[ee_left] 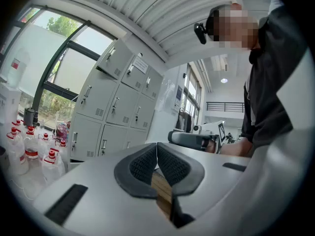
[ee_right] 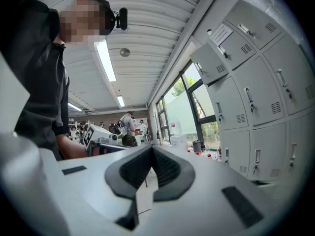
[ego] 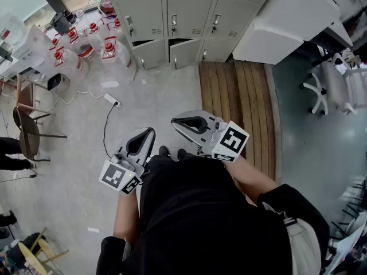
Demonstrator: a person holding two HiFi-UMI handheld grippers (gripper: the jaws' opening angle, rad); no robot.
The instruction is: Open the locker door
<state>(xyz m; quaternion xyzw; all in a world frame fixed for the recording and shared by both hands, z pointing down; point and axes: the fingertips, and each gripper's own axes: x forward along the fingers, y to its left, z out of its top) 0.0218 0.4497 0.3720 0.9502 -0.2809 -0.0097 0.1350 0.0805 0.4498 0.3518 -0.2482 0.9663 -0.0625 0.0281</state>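
Plainly, the lockers (ego: 172, 16) stand at the far side of the room, well apart from both grippers. The left gripper (ee_left: 156, 151) and right gripper (ee_right: 151, 154) are near the person's body, each with jaws pressed together on nothing.

A locker door is probably thin sheet metal: stiff, light, and free on its hinge. The small upright handle (ego: 174, 23) looks like the place to pinch, though smooth metal may slip. Which door is meant I cannot tell.

Open floor leads to the lockers. Bottles (ego: 109, 50) crowd the far left, a cable (ego: 106, 128) trails on the left, and a wooden platform (ego: 235, 107) lies right, its edge a possible trip.
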